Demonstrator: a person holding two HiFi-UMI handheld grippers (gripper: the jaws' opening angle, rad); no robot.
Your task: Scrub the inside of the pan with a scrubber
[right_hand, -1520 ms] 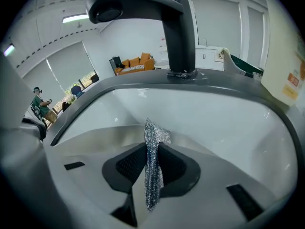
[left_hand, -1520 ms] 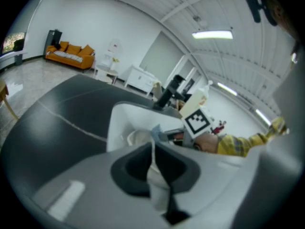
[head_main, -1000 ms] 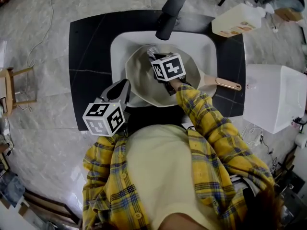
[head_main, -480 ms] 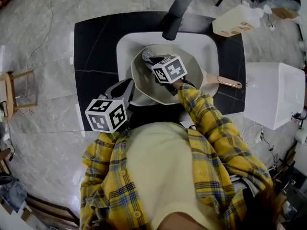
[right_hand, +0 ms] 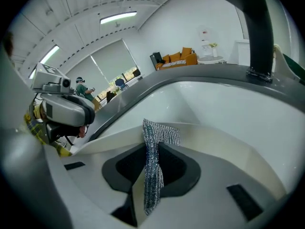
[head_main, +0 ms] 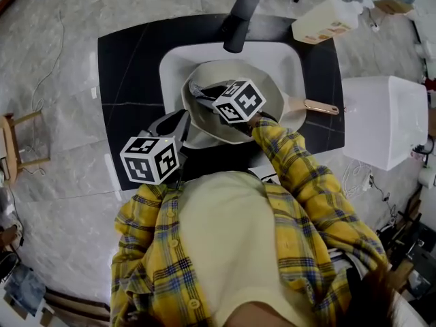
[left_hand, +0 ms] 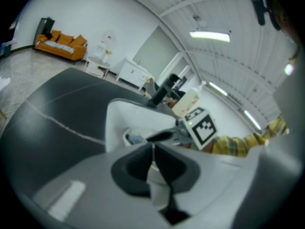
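Note:
A cream pan point(head_main: 231, 70) lies in the white sink point(head_main: 286, 56), its handle point(head_main: 313, 105) pointing right. My right gripper point(head_main: 204, 92) reaches into the pan from the near right and is shut on a silver mesh scrubber point(head_main: 197, 88). The scrubber point(right_hand: 159, 132) presses against the pan's inner wall point(right_hand: 214, 142) on its left side. My left gripper point(head_main: 178, 118) sits at the pan's near-left rim. In the left gripper view its jaws point(left_hand: 153, 149) are closed, with a pale strip of the rim point(left_hand: 155, 173) between them.
A black faucet point(head_main: 238, 12) overhangs the sink's far edge. The sink is set in a black counter point(head_main: 129, 67). A cream bottle point(head_main: 323, 22) lies at the counter's far right. A white box point(head_main: 385, 118) stands to the right, a wooden stool point(head_main: 17, 142) at the left.
My right gripper has carried the scrubber from the pan's far side leftward and nearer, along the inner wall. The left gripper has stayed at the rim.

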